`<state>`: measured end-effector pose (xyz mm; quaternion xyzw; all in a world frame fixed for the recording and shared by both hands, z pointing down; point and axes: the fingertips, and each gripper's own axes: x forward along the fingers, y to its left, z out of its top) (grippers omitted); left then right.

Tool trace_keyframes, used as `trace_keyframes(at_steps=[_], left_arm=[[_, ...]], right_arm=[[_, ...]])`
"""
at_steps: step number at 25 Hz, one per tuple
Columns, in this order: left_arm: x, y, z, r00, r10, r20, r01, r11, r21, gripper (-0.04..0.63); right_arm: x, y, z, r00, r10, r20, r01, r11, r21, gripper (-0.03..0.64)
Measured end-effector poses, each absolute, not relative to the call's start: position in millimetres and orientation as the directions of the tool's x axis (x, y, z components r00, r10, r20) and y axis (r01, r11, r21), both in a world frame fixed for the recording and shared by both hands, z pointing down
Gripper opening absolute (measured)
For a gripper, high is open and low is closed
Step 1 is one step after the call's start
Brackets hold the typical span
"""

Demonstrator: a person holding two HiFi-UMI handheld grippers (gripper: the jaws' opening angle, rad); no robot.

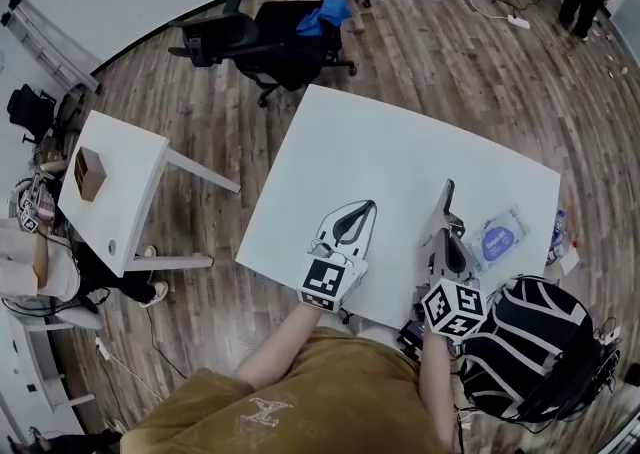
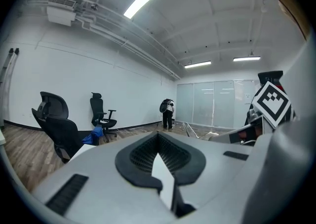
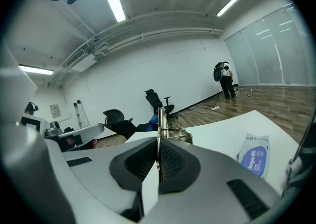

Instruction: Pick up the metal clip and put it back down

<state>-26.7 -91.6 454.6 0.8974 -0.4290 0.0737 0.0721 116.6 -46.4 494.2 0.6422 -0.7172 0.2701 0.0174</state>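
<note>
Item 1: your right tool (image 3: 159,141), pinching the metal clip (image 3: 173,130) between its tips, over the near edge of the tabletop (image 1: 400,152). Item 2: your left tool (image 2: 158,139), tips pressed together on nothing, over that same near edge, further left. Item 3: 1 blue-and-white packet (image 1: 498,239), lying flat on the tabletop, near its right edge.
</note>
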Motion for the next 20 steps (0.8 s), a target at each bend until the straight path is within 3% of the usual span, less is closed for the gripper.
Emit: trace_keyframes(at_steps=[20], left_arm=[[-27, -99, 414, 0.614, -0.779, 0.129, -0.788, -0.615, 0.038, -0.002]], right_arm=[[124, -34, 410, -0.076, -0.983, 0.165, -0.987, 0.051, -0.151, 0.009]])
